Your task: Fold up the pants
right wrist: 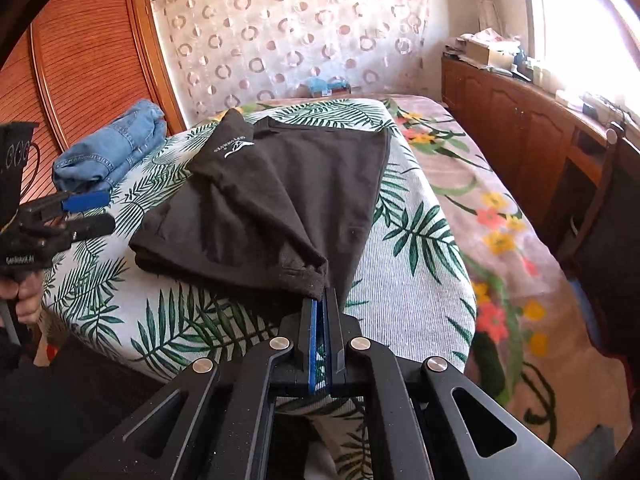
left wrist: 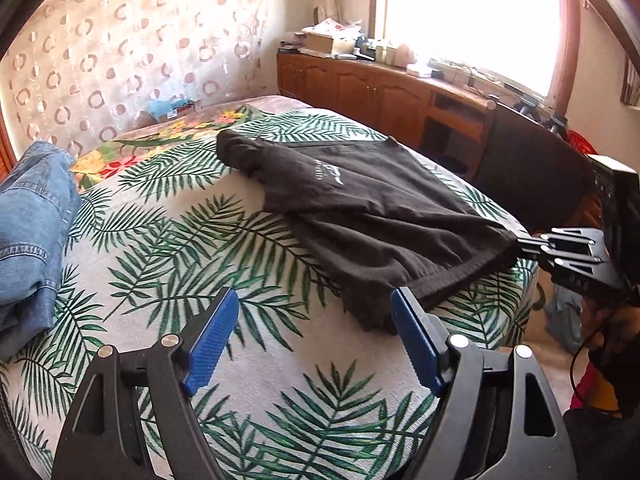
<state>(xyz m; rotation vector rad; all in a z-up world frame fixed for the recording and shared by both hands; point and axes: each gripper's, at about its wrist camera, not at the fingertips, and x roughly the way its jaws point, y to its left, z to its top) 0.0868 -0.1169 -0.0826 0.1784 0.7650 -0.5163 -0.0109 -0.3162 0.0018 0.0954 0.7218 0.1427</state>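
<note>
— Blue pads [left wrist: 212,340] of my left gripper [left wrist: 316,340] sit closest to the lens, spread wide with nothing between them; under them is only the palm-leaf bedcover [left wrist: 200,248]. Where are the pants from your side?

— Black pants [right wrist: 280,192] lie folded on that same cover, and one corner of the hem comes right up to my right gripper [right wrist: 322,308]. My two blue pads there are pressed together on the fabric's edge, jaws closed on it. In your view the same corner runs out to my black fingers at the right edge.

— Any containers?

— A cardboard box [right wrist: 490,54] stands on the wooden cabinet [right wrist: 512,120] under the window; something pale with a pink print pokes out of its top, but I cannot tell what. A blue packet [right wrist: 326,86] lies at the head of the bed against the circle-patterned curtain [right wrist: 300,40].

— Writing?

— A white logo [left wrist: 334,174] with a line of letters beside it is printed on the pants. The letters are too small and blurred to read. There is pale lettering on the body of my left gripper in the right wrist view, also unreadable.

— What is hard to make out?

— Window glare washes out the clutter on the cabinet top. Folded blue jeans [left wrist: 32,220] are cut off by the frame edge in the left wrist view. A floral blanket [right wrist: 500,220] shows beside the leaf cover, running out of frame.
</note>
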